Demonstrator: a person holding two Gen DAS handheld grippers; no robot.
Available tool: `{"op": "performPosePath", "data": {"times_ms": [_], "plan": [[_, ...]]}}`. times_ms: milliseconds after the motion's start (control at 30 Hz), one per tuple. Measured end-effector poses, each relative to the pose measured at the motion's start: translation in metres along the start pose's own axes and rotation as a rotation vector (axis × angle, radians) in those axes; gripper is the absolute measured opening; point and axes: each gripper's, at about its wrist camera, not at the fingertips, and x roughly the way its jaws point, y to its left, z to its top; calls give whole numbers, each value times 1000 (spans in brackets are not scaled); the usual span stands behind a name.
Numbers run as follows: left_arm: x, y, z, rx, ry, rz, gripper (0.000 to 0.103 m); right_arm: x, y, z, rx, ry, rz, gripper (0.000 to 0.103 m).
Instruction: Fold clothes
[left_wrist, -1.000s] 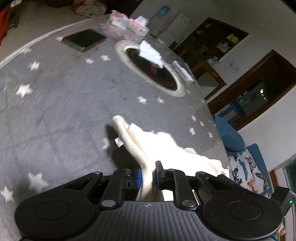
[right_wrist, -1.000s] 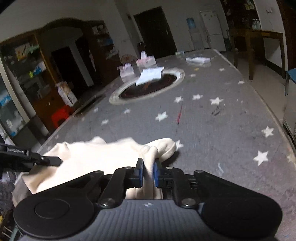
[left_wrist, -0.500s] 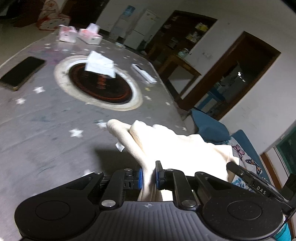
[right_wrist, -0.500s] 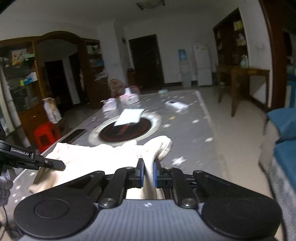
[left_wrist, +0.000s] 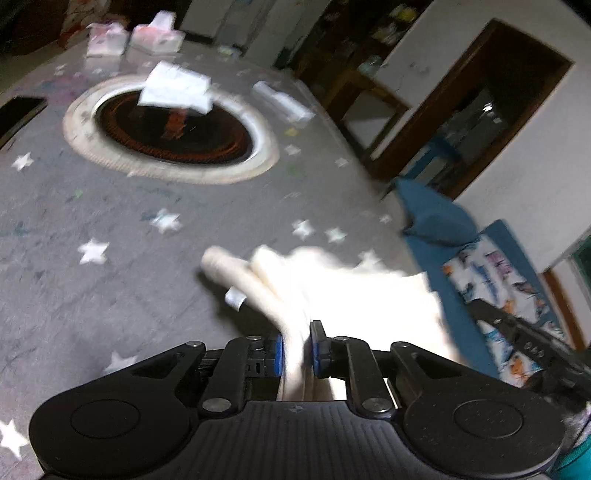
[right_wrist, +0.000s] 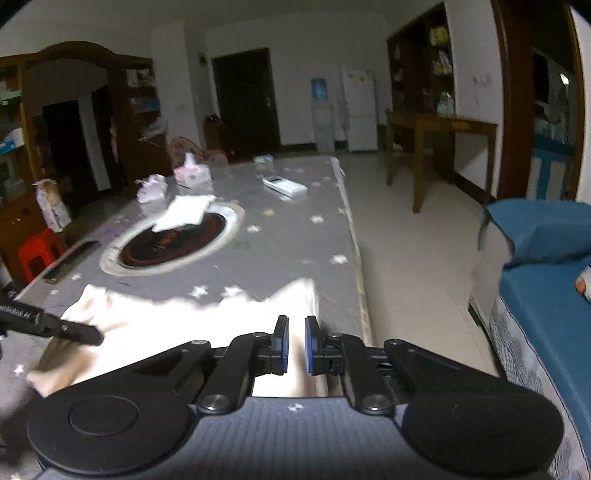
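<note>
Two hand-held tongs carry one cream garment (left_wrist: 354, 295) over the near end of a grey table w/ white stars (left_wrist: 92, 206); both views are blurred.

Left tongs (left_wrist: 297, 345): blue pads pinch a bunched edge of the cloth. The jaws have just been opening a little, yet the fabric sits between the pads and looks gripped. Right tongs (right_wrist: 293, 345): nearly closed, clamped on another edge of the same cloth.

Doing this step well, I'd judge: keep both grips firm, hold the span between them taut and level, then lay it flat on bare table short of the round dark hotplate (left_wrist: 173, 129) farther off, so the fold line comes out straight. A slackening left pinch could drop that corner.

The cloth runs from each pair of pads forward and sideways toward the other tongs. Its front rolls bulge just past the left pads; a small tag (left_wrist: 234, 297) hangs on the left. It seems lifted, tho whether any part touches the table I can't tell.
</note>
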Motion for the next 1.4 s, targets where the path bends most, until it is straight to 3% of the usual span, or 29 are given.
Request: {"op": "performPosePath", "data": {"times_ms": [67,133,367,500,767,1033,1100,1167,1300,1367,1400], "plan": [[0,4,-2,18,3,16,20,5,0,-4,0,14,-12,8],[-2,6,-2,37,-8,48,31,5,2,-6,-13,16,-8,10],[-12,14,5,65,-53,147,32,11,14,-10,-45,25,40,14],[-14,5,8,82,-78,135,31,23,25,-8,-73,41,56,14],[9,-20,20,130,-75,39,31,60,44,10,-92,62,92,17],[48,-16,26,119,-16,50,30,91,46,2,-97,100,76,19],[49,-17,25,125,-24,49,30,90,45,2,-98,99,82,22],[48,-18,25,129,-26,53,30,86,45,2,-102,95,84,36],[41,-22,20,138,-29,61,33,74,49,1,-112,82,79,44],[36,-25,16,145,-33,67,38,69,50,-1,-110,80,82,55],[31,-26,12,152,-39,63,41,64,52,-3,-109,79,85,55]]}}
